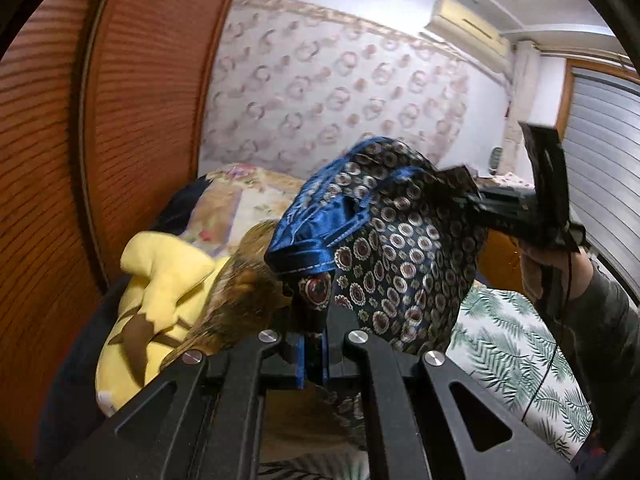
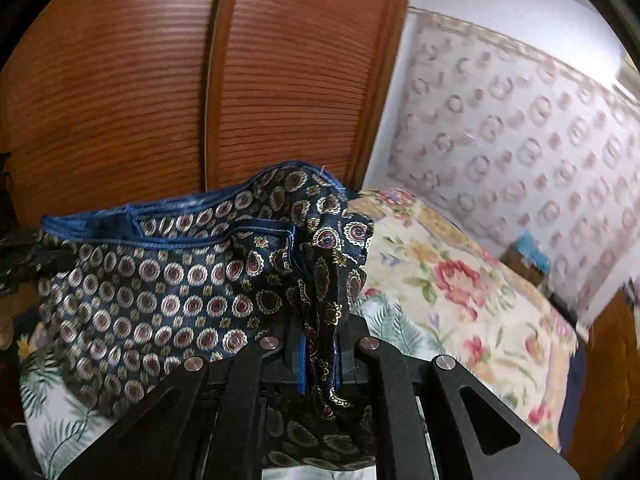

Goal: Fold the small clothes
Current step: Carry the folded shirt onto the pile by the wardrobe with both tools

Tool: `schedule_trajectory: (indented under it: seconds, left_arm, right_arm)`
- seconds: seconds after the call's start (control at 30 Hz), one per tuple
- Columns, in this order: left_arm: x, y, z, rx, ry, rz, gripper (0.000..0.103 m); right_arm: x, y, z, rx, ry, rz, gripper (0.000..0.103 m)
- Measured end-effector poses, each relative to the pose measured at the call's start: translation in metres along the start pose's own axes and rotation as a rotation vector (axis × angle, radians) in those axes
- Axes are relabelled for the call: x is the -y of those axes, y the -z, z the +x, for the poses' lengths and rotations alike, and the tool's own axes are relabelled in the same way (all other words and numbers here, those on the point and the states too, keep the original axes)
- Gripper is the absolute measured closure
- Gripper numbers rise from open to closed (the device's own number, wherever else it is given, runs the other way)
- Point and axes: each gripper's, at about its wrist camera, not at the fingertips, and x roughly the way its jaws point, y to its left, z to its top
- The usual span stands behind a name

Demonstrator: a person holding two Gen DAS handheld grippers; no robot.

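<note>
A small dark navy garment [image 1: 392, 248] with a medallion print and blue trim hangs in the air between both grippers, above the bed. My left gripper [image 1: 314, 300] is shut on one edge of it. My right gripper [image 2: 320, 344] is shut on the opposite edge; it also shows in the left wrist view [image 1: 532, 204], held by a hand at the right. In the right wrist view the garment [image 2: 160, 276] spreads to the left, its blue waistband on top.
A leaf-print bedsheet [image 1: 516, 352] lies below. A yellow garment [image 1: 160, 292] and a brown patterned one [image 1: 240, 292] lie heaped at the left. A floral quilt [image 2: 460, 280] covers the bed's far part. A wooden slatted wardrobe [image 2: 160, 100] stands close behind.
</note>
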Motion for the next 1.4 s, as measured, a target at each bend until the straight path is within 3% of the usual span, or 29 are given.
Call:
schedule_trajectory:
  seconds: [0.27,0.53,0.63,0.67,0.7,0.8,0.93,1.07,1.2,1.4]
  left_arm:
    - [-0.034,0.019,0.008,-0.007,-0.049,-0.060,0.097]
    - [-0.039,0.031,0.004,-0.020,-0.103,-0.062,0.095]
    - [-0.037,0.031,0.005,-0.021,-0.136,-0.033,0.083]
    - [-0.035,0.031,0.005,-0.020,-0.145,-0.021,0.073]
    - [-0.035,0.030,0.004,-0.016,-0.153,-0.013,0.056]
    - [-0.032,0.029,0.000,0.012,-0.136,0.006,0.025]
    - [-0.028,0.027,-0.002,0.024,-0.146,0.039,0.017]
    - [-0.026,0.026,0.004,0.010,-0.151,0.055,0.015]
    - [-0.030,0.026,0.010,-0.011,-0.181,0.047,0.014]
    - [-0.031,0.027,0.010,-0.024,-0.186,0.052,0.013]
  right_arm:
    - [-0.019,-0.028,0.061,-0.036,-0.030,-0.132,0.094]
    - [-0.007,-0.029,0.101,-0.088,-0.076,-0.056,0.091]
    - [-0.007,-0.033,0.106,-0.093,-0.059,-0.019,0.082]
    - [-0.004,-0.033,0.106,-0.086,-0.051,-0.012,0.080]
    - [0.000,-0.033,0.106,-0.076,-0.043,-0.001,0.075]
    - [0.004,-0.037,0.105,-0.039,0.002,0.032,0.060]
    - [0.005,-0.035,0.086,0.021,0.053,0.038,0.050]
    - [0.001,-0.021,0.068,0.033,0.004,0.044,0.050]
    - [0.000,-0.004,0.064,-0.004,-0.075,0.076,0.050]
    - [0.009,0.001,0.101,-0.079,-0.131,0.128,0.050]
